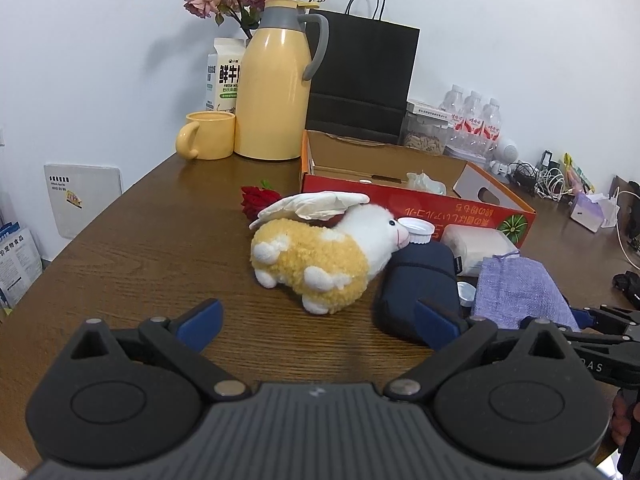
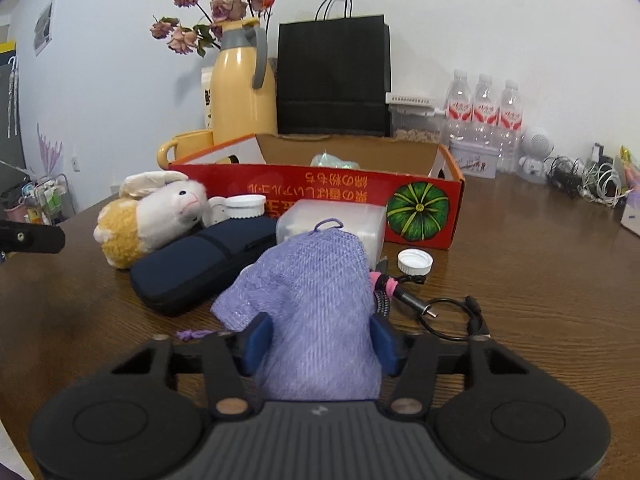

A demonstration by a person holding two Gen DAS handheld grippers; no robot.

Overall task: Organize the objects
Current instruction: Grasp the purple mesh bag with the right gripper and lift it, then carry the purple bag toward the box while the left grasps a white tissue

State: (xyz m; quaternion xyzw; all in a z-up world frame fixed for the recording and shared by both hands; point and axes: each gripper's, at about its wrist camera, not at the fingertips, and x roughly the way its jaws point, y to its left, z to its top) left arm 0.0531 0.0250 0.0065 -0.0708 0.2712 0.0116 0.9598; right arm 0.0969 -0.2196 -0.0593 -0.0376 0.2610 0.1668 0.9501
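Two blue pads of the right gripper [image 2: 318, 340] pinch the lilac pouch [image 2: 316, 300]; next, lift it into the red box [image 2: 320, 192]. The left gripper [image 1: 316, 320] hangs wide open, empty.

I count three water bottles [image 2: 484, 110] at the right, two white caps [image 2: 415, 261] (one mid-frame), one plush sheep [image 1: 324, 250], one purple pouch [image 2: 316, 312] — and one red box [image 2: 316, 192].

Lilac pouch [image 2: 316, 304]; navy case [image 2: 192, 268]; red box [image 2: 320, 192], green pumpkin print.
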